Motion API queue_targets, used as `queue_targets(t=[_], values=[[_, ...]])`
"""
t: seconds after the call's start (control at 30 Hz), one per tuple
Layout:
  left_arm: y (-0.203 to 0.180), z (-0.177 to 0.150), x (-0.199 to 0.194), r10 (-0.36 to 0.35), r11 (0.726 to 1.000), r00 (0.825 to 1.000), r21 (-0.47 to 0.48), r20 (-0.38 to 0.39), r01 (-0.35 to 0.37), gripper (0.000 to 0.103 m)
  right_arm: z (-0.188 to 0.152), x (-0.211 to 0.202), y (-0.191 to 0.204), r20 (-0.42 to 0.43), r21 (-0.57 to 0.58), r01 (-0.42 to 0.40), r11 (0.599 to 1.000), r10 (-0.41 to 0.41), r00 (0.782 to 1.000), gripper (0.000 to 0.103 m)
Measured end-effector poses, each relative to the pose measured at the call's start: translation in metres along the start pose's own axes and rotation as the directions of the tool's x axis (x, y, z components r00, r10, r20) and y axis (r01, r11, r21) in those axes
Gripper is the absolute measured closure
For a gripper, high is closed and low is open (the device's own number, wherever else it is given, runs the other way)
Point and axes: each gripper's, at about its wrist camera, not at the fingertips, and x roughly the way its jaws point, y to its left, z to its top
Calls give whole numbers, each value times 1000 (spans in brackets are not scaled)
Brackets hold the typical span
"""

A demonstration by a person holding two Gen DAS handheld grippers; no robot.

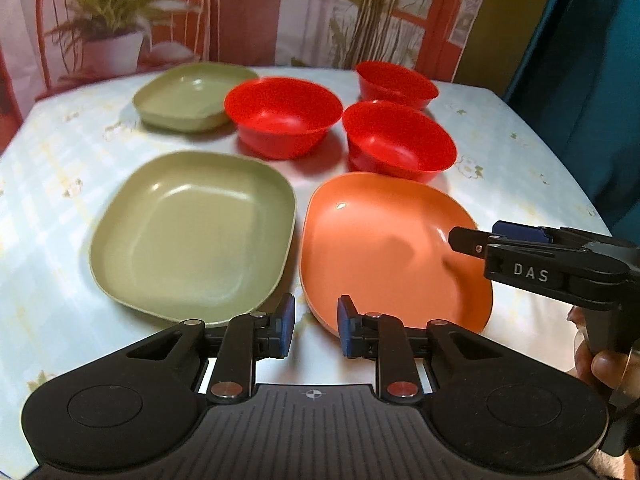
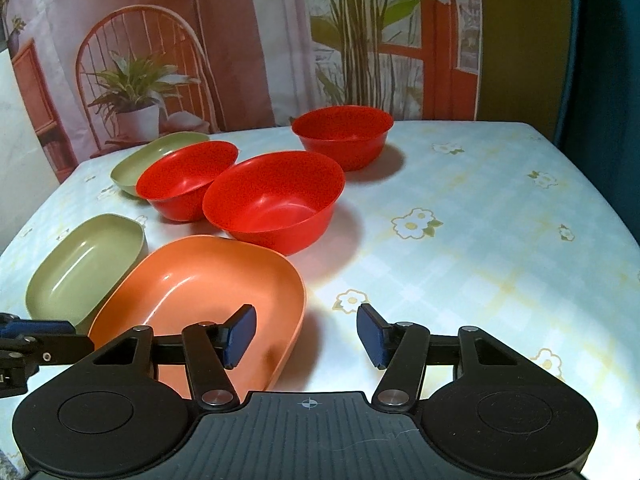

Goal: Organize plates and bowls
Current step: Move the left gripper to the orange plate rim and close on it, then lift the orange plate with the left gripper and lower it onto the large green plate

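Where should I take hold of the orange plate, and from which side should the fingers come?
Probably grip the orange plate by its raised rim on the near edge, coming from the near side, one finger inside and one outside. It lies flat on the table with a low upturned wall, so the rim is the only part to pinch. The red bowl stands close to its far edge.

Two square green plastic plates (image 1: 192, 236) (image 1: 188, 94), one square orange plastic plate (image 1: 384, 248) and three round red plastic bowls (image 1: 282, 114) (image 1: 400, 140) (image 1: 394, 82) sit upright, unstacked.
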Motion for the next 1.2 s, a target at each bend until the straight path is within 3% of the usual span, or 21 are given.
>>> queue_targets(t=[0.17,0.3,0.37,0.5,1.2], values=[[4,5,13,-11,999,1000,-35,-27,10,79,1,5,-1,-4,3,2,1000,-2,1000,51],[3,7,21,-25,999,999,-25,-34,24,88,3,13,1,-13,-4,0,1000,0,1000,60],[2,8,23,-21,1000,999,-12,-29,20,88,4,17,2,-21,-12,-6,1000,6,1000,74],[1,10,25,-34,999,999,-2,-32,34,89,5,19,2,-29,-2,-19,1000,19,999,90],[-5,11,-6,-45,996,998,80,49,41,89,13,-14,2,18,48,3,999,-4,1000,91]])
